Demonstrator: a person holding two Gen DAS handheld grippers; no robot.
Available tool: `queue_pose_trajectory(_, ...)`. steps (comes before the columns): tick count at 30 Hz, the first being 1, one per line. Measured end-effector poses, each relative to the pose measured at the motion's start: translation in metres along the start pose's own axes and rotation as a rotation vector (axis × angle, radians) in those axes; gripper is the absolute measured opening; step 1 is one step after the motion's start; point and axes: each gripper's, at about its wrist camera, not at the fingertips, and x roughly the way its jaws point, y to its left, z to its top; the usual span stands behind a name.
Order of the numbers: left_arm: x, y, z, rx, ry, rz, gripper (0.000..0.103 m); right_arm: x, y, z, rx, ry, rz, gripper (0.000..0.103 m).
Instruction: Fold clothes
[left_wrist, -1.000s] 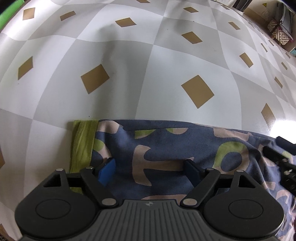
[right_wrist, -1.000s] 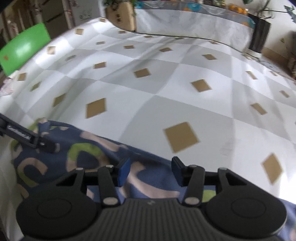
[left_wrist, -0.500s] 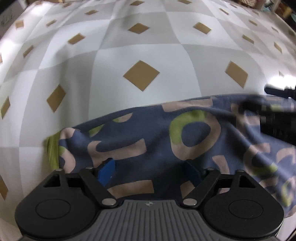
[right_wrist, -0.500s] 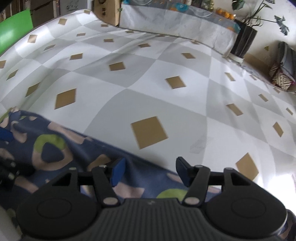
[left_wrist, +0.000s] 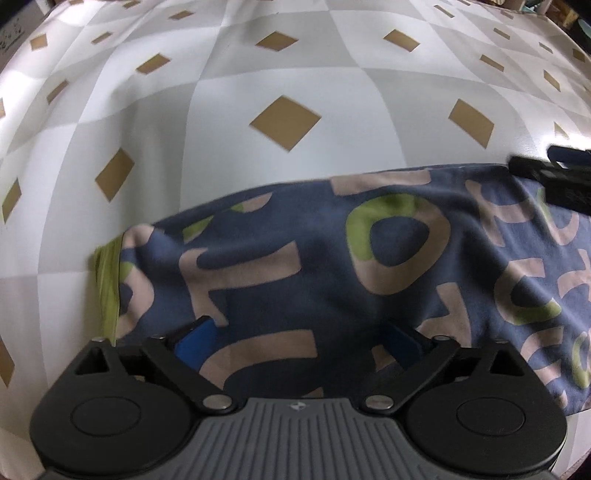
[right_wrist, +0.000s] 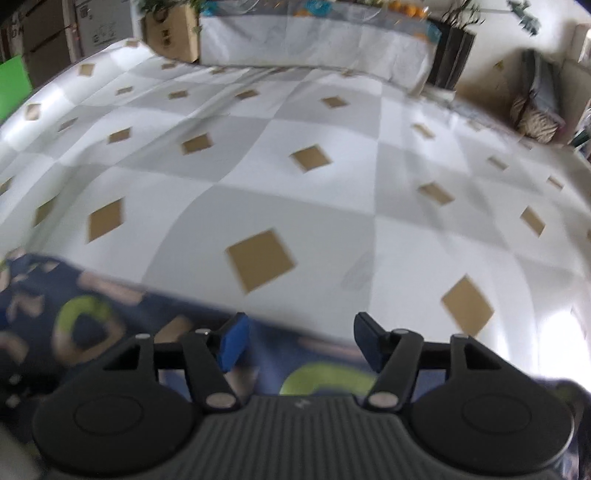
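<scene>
Checkered cloth (left_wrist: 258, 206) under letter-print garment (left_wrist: 332, 280); both claws (left_wrist: 299, 341) (right_wrist: 299, 341) just spread apart.

Left gripper (left_wrist: 297, 341): jaws wide, just opened further, above blue patterned garment (left_wrist: 332, 280) on checkered tablecloth (left_wrist: 258, 66). Pads apparently clear of fabric. Green waistband (left_wrist: 105, 284) lies left of the left finger.

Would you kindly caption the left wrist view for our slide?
Left claw, open, above a navy letter-print garment lying on the checked tablecloth.
</scene>
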Motion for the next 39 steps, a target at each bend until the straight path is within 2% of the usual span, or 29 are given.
queue_pose_trajectory(3,-0.002,-0.001,-0.006,-0.015,-0.012,0.008,0.101,-0.015,0.003,-0.012,0.004,0.031,0.024,0.061)
queue_pose_trajectory(7,-0.005,-0.004,-0.015,-0.031,-0.042,0.032,0.102,-0.039,0.005,-0.036,0.083,0.077,0.096,0.062)
queue_pose_trajectory(9,-0.006,-0.004,-0.019,-0.051,-0.045,0.040,0.102,-0.052,0.007,-0.051,0.103,0.084,0.101,0.062)
queue_pose_trajectory(14,-0.009,-0.007,-0.033,-0.064,-0.040,0.039,0.102,-0.074,0.016,-0.083,0.123,0.104,0.098,0.063)
queue_pose_trajectory(19,-0.014,-0.015,-0.046,-0.041,-0.053,0.053,0.102,-0.073,0.027,-0.107,0.101,0.146,0.045,0.064)
queue_pose_trajectory(23,-0.023,-0.011,-0.054,-0.088,-0.036,0.035,0.100,-0.074,0.035,-0.116,0.060,0.135,0.013,0.066)
queue_pose_trajectory(29,-0.067,0.028,-0.049,-0.198,-0.135,0.012,0.100,-0.084,0.029,-0.122,0.142,0.110,0.035,0.066)
queue_pose_trajectory(32,-0.078,0.059,-0.047,-0.293,-0.123,-0.050,0.100,-0.089,0.026,-0.122,0.184,0.123,0.068,0.066)
queue_pose_trajectory(34,-0.081,0.074,-0.049,-0.323,-0.108,-0.066,0.100,-0.093,0.025,-0.120,0.209,0.135,0.101,0.066)
queue_pose_trajectory(36,-0.081,0.087,-0.051,-0.334,-0.100,-0.059,0.100,-0.100,0.029,-0.112,0.175,0.137,0.122,0.066)
queue_pose_trajectory(39,-0.079,0.100,-0.053,-0.341,-0.095,-0.052,0.100,-0.113,0.041,-0.098,0.060,0.137,0.136,0.066)
